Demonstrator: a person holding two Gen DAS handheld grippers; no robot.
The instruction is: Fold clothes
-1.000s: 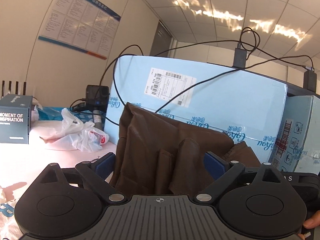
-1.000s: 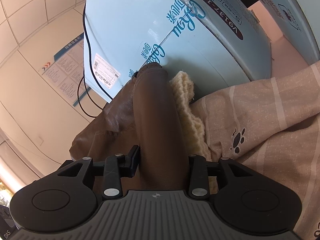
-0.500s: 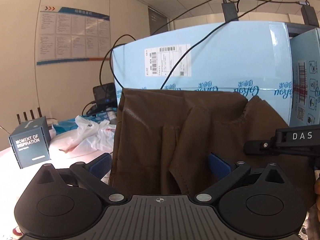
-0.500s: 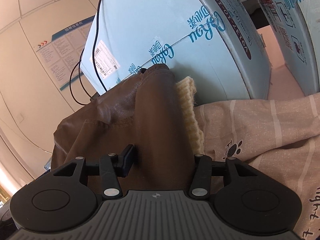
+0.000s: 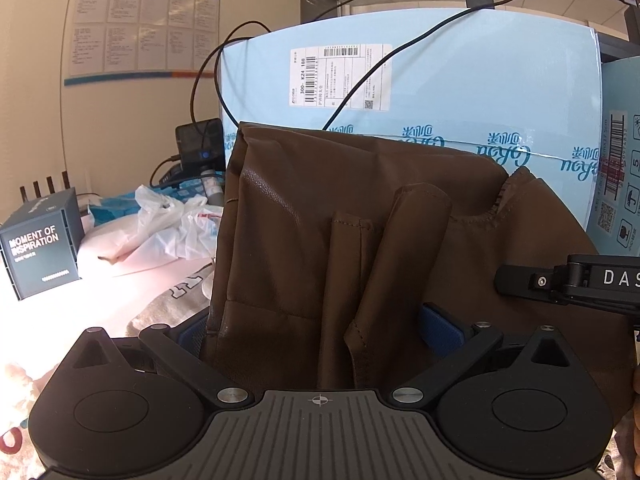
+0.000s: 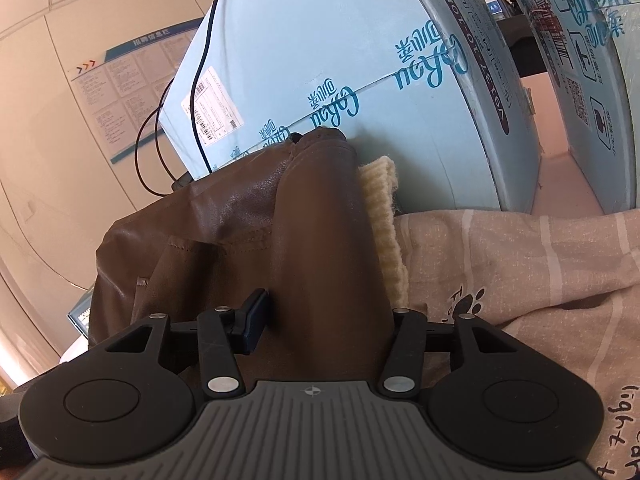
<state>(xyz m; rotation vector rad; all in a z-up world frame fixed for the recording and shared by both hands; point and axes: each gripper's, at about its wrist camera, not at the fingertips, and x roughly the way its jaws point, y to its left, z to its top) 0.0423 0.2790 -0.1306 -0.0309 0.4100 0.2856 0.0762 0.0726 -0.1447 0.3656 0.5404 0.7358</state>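
Left gripper [image 5: 316,332] has its blue pads spread wide, and the brown leather-look garment [image 5: 360,240] hangs between them, filling the view from 6 to 12 o'clock. Right gripper [image 6: 324,316] is also wide, with a thick brown fold [image 6: 320,240] lying between its fingers. At 2 o'clock a cream knit piece [image 6: 384,228] touches the fold, before the light-blue carton [image 6: 360,40].
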